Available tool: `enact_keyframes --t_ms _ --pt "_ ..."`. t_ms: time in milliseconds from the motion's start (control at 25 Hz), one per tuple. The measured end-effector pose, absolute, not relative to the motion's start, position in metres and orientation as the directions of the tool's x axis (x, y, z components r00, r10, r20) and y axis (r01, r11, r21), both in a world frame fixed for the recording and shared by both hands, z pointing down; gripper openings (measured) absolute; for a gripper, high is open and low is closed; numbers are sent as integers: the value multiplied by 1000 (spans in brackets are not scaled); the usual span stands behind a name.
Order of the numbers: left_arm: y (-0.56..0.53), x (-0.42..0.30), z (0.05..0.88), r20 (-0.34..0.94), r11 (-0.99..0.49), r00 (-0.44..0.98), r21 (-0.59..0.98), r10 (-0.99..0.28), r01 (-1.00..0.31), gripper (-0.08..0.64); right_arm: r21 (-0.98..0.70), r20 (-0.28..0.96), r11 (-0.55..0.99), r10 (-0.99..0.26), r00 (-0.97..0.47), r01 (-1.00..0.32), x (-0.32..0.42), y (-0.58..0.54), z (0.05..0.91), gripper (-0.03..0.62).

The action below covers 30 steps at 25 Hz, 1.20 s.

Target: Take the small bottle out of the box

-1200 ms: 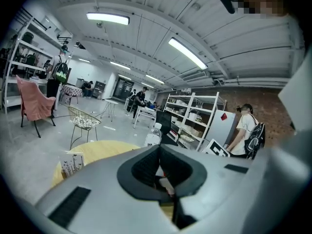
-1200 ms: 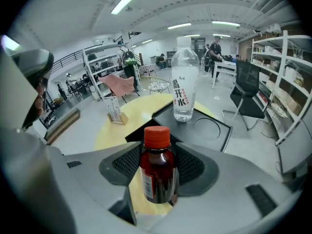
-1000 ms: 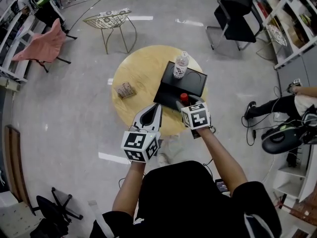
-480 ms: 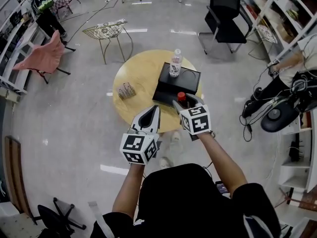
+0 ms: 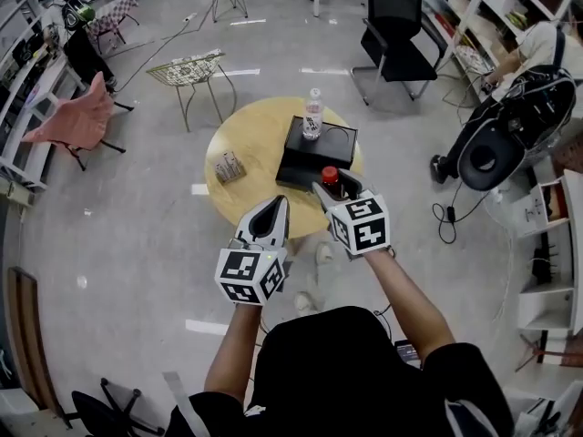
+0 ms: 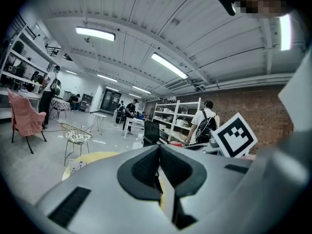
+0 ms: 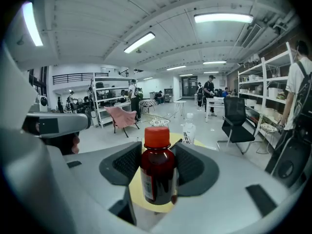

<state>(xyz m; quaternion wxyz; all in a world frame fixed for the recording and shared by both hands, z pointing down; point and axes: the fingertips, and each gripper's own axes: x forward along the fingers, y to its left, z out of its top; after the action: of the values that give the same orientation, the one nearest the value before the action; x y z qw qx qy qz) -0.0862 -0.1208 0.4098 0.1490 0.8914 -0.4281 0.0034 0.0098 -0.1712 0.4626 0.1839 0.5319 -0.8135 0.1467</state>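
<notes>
Your right gripper [image 5: 334, 185] clamps the small dark-red bottle with a red cap [image 7: 157, 172] upright, long axis vertical, seemingly above the near edge of the open black box [image 5: 337, 144] on the round wooden table [image 5: 246, 135]. Your left gripper [image 6: 158, 165], jaws together and empty, hangs beside it.

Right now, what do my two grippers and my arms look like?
The left gripper and the right gripper are pale grey plastic shells, each tapering to a two-part claw lined with black ribbed pads. Each carries a white cube printed with black square markers: the left cube and the right cube. You wear a black short-sleeved top. No cables show.
</notes>
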Motion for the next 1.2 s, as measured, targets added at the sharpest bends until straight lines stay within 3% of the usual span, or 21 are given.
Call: enact_keyframes --t_ms 1200 --pt "-26 -28 351 37 -580 598 199 -801 -790 11 -63 262 456 -851 -456 -888 62 -57 371 213"
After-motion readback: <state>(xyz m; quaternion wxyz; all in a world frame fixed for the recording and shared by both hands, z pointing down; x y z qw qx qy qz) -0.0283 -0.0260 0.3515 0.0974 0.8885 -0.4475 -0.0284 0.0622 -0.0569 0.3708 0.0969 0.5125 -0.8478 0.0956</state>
